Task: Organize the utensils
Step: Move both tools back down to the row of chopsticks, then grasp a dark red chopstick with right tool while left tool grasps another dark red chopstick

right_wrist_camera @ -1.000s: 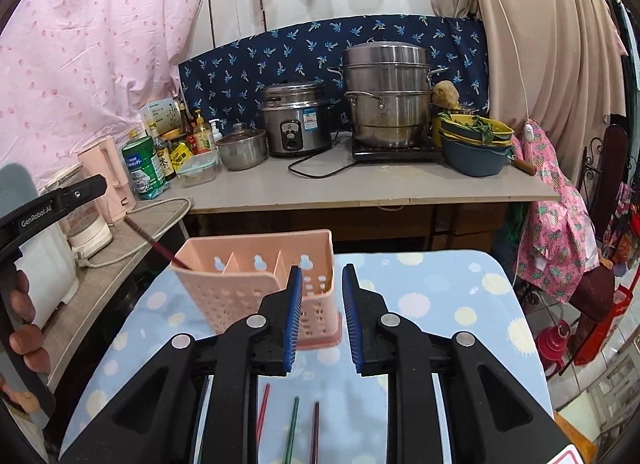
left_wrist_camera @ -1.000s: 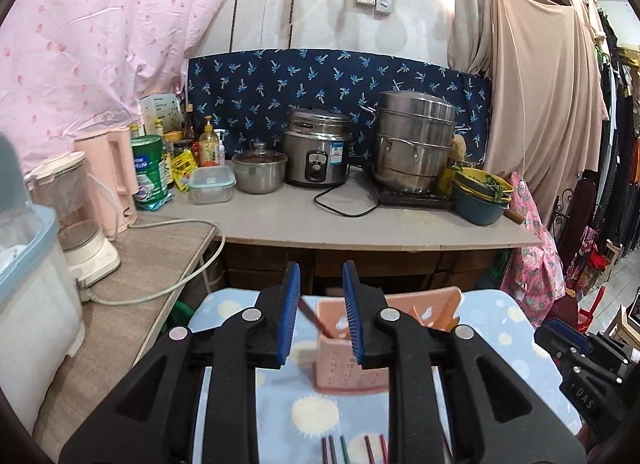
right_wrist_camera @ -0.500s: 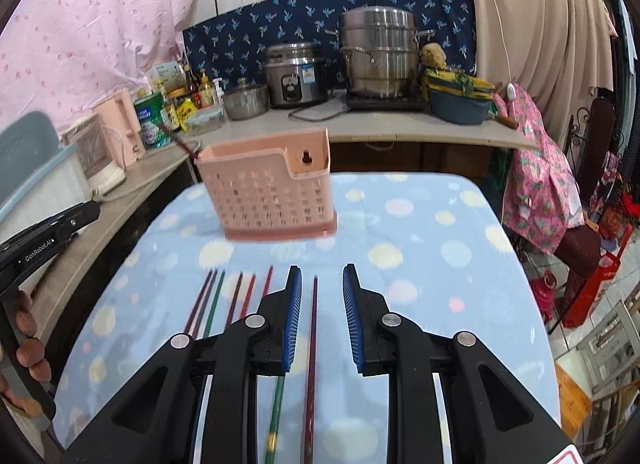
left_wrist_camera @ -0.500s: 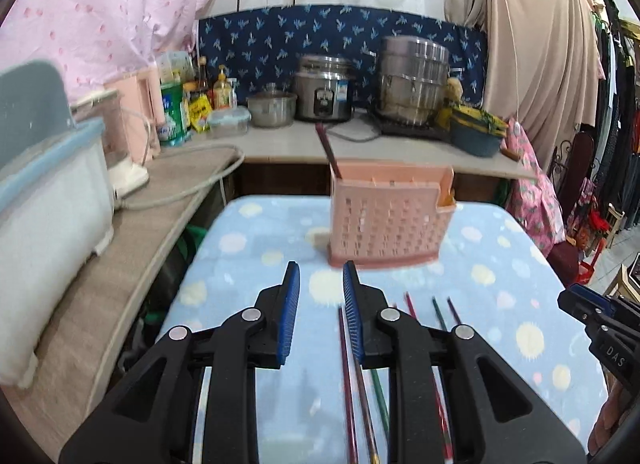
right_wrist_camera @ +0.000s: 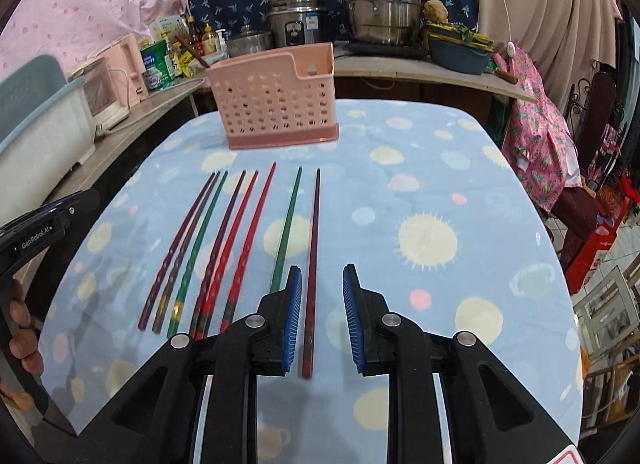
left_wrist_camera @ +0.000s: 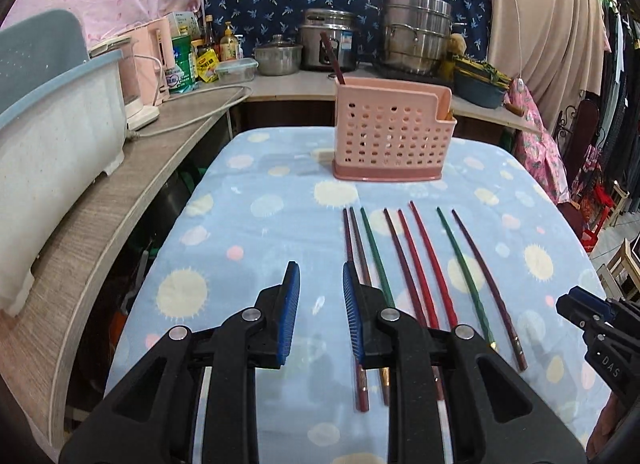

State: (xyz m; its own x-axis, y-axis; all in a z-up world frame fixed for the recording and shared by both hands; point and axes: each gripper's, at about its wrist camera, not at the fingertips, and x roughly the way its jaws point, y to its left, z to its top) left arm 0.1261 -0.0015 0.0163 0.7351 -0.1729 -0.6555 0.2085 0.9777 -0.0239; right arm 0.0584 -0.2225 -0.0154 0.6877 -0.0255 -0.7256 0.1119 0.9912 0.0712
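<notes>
Now both claws, the left claw and the right claw, hover with jaws apart and empty over eight coloured chopsticks lying side by side on the blue spotted surface, near the perforated pink plastic utensil holder farther back with one dark chopstick inside.

Left gripper and right gripper: black plastic arms, 2 blue ribbed pads each, silver rivets at the joints. White "GenRobot.AI" lettering marks one casing; bare fingers grip its handle.
</notes>
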